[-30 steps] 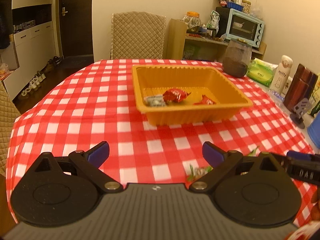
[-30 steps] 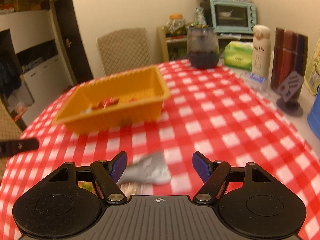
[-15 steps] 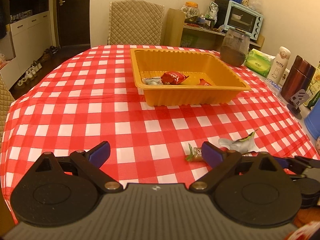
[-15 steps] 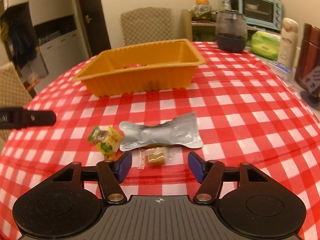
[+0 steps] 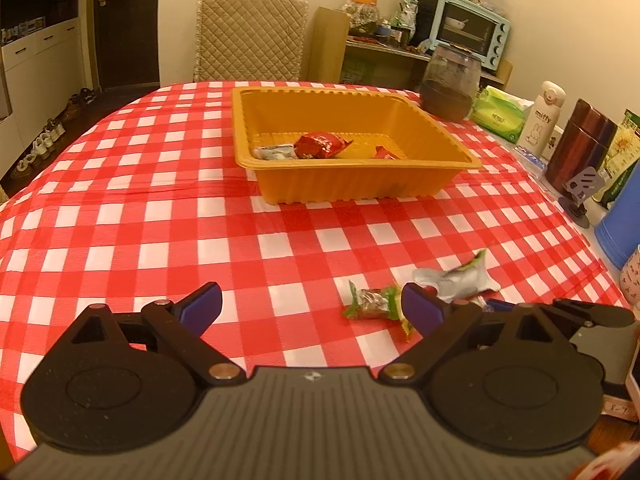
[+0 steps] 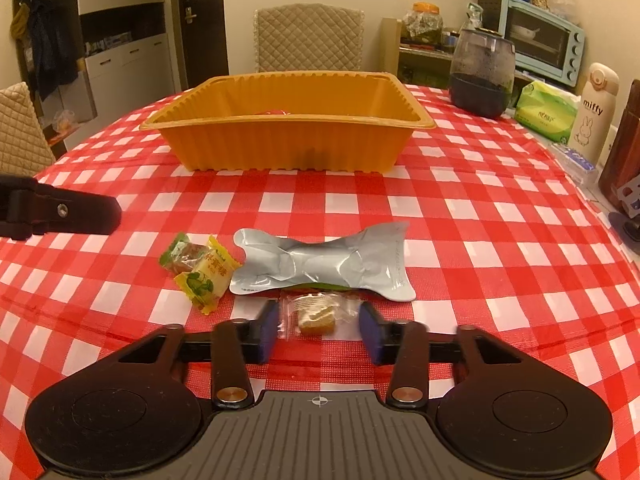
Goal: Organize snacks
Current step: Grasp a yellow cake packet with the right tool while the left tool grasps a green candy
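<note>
Three snacks lie near us on the checked tablecloth (image 6: 460, 216): a silver pouch (image 6: 332, 264), a green and yellow candy (image 6: 200, 268) just left of it, and a clear-wrapped cake cube (image 6: 316, 316). Our right gripper (image 6: 319, 330) has just been closing; its jaws stand narrow around the cube, pads (image 6: 267, 330) not yet pressing it. Our left gripper (image 5: 310, 308) stands wide and holds nothing. The orange tray (image 6: 288, 140) beyond holds red packets (image 5: 320, 145).
</note>
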